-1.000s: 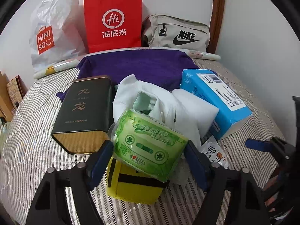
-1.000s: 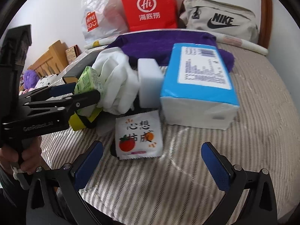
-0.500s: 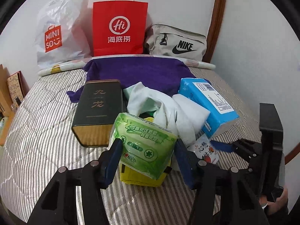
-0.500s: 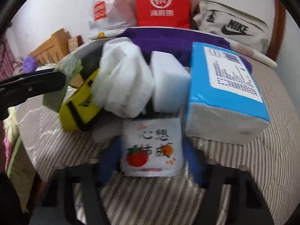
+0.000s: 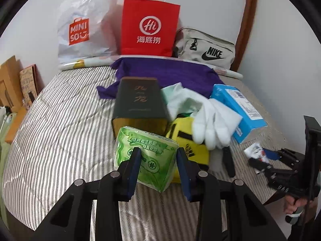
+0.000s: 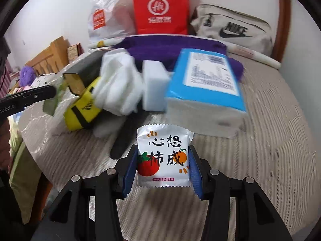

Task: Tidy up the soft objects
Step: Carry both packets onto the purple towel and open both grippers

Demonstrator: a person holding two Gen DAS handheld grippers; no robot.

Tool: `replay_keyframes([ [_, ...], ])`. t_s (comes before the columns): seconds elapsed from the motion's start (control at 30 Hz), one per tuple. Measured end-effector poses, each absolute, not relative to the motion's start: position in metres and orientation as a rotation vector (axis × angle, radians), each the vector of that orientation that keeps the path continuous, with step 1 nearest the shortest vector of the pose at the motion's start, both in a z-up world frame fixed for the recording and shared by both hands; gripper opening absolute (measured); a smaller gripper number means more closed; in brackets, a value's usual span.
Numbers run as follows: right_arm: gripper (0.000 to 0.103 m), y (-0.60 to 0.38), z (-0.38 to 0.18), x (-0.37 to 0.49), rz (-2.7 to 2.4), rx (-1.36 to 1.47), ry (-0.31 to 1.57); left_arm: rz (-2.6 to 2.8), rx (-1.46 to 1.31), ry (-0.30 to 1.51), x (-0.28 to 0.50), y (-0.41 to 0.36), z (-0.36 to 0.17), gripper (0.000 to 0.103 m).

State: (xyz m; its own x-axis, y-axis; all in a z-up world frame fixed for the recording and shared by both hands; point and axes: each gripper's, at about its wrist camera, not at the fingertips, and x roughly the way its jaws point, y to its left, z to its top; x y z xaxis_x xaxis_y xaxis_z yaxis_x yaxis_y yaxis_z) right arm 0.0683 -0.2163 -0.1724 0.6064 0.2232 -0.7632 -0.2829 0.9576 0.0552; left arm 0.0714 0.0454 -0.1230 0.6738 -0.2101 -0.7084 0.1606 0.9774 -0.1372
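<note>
My left gripper (image 5: 158, 161) is shut on a green tissue pack (image 5: 145, 156) and holds it just above the striped bed, in front of a dark tin box (image 5: 139, 105). My right gripper (image 6: 163, 165) is shut on a white sachet with tomato and orange print (image 6: 163, 158), lifted off the bed. Behind lie white gloves (image 6: 118, 86), a yellow pouch with black stripes (image 6: 82, 108), a white sponge block (image 6: 155, 88) and a blue tissue pack (image 6: 206, 86). The right gripper also shows in the left wrist view (image 5: 260, 156).
A purple cloth (image 5: 166, 76) lies at the back of the bed. Against the wall stand a white Miniso bag (image 5: 80, 30), a red paper bag (image 5: 149, 28) and a beige Nike bag (image 5: 204, 48). A black glove (image 6: 122, 140) lies by the sachet. Wooden furniture stands at left.
Both grippers closed and pulled back. The left one took the green tissue pack off the yellow pouch. The right one closed on the sachet and lifted it.
</note>
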Motion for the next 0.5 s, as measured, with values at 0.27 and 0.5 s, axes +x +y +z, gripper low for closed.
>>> replay_keyframes([
  [0.27,0.048,-0.247,-0.183,0.072,0.216,-0.017,0.903,-0.190,-0.078,0.835,0.071,0.053,-0.146,0.023],
  [0.5,0.047,-0.254,-0.181,0.074,0.222,0.013,0.907,-0.182,-0.044,0.834,0.071,0.051,-0.142,0.015],
])
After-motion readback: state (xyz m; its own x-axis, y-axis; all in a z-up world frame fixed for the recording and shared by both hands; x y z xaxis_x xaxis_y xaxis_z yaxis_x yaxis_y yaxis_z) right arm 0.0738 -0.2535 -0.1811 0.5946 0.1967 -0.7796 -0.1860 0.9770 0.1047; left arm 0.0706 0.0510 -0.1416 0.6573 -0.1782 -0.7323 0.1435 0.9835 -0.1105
